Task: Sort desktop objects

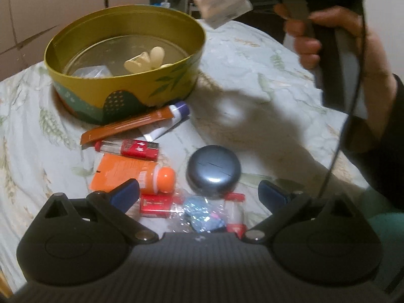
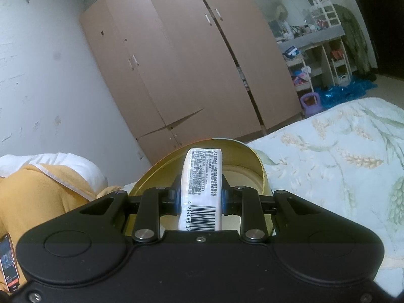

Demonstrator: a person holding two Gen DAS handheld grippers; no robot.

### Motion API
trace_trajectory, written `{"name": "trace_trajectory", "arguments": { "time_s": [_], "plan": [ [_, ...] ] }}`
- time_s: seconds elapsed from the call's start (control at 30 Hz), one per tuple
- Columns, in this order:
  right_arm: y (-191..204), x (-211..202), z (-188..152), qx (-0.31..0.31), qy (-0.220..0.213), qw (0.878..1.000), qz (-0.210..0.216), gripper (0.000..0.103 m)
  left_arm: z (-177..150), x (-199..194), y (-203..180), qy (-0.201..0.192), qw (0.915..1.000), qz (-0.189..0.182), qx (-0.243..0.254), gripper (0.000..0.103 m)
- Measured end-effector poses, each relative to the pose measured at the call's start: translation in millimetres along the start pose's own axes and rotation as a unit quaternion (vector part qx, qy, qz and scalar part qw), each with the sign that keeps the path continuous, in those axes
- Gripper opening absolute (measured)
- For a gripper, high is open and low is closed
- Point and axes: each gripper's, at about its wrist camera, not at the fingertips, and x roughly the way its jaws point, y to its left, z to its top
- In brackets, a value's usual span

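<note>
- Nearest the left wrist camera, the left gripper stands with its blue-padded tongs spread wide and nothing between them, hanging above a huddle of small things on the floral bedspread.
- Directly under those tongs lie a crinkly clear packet with blue contents and a small red item, partly hidden by the gripper body.
- Just beyond sits a round grey-blue case, and beside it to the left an orange tube with a rounded orange cap.
- Farther on lie a red and clear USB stick, a long brown sachet and a white tube with a purple cap, the last two lying right against the foot of the tin.
- A round yellow-green tin stands open on the bedspread; inside are a cream-coloured clip and a clear packet.
- In the right wrist view, the right gripper is drawn in narrow and clamped on a white tissue pack printed with a barcode.
- That pack is held on edge over the open tin, pointing across its mouth.
- From the left wrist view the same pack shows as a blurred silvery rectangle held high, off to the right of the tin's rim, with a hand wrapped round the gripper handle.
- Behind stand a pinkish wardrobe and a cluttered shelf unit.
</note>
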Motion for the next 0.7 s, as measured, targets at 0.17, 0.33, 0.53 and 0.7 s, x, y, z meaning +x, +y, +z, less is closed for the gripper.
{"name": "trace_trajectory", "arguments": {
  "time_s": [0.17,0.33,0.53,0.7],
  "plan": [
    [13.1,-7.9,-1.2,-0.011,-0.004,1.000,-0.003,0.026,-2.1,1.6,-10.6,0.028,0.9990,0.021,0.028,0.095],
    [22.8,-11.5,-2.1,-0.025,-0.010,1.000,-0.005,0.026,-8.0,13.2,-9.1,0.043,0.9983,-0.007,0.038,0.080],
    [23.3,-6.0,-7.9,-0.020,-0.008,1.000,-0.004,0.026,-11.8,18.8,1.8,0.032,0.9990,-0.023,0.022,0.069],
    [20.3,-5.0,-10.3,-0.016,-0.019,1.000,0.003,0.026,-11.1,20.3,-4.6,0.021,0.9984,-0.030,0.043,0.054]
  ]
}}
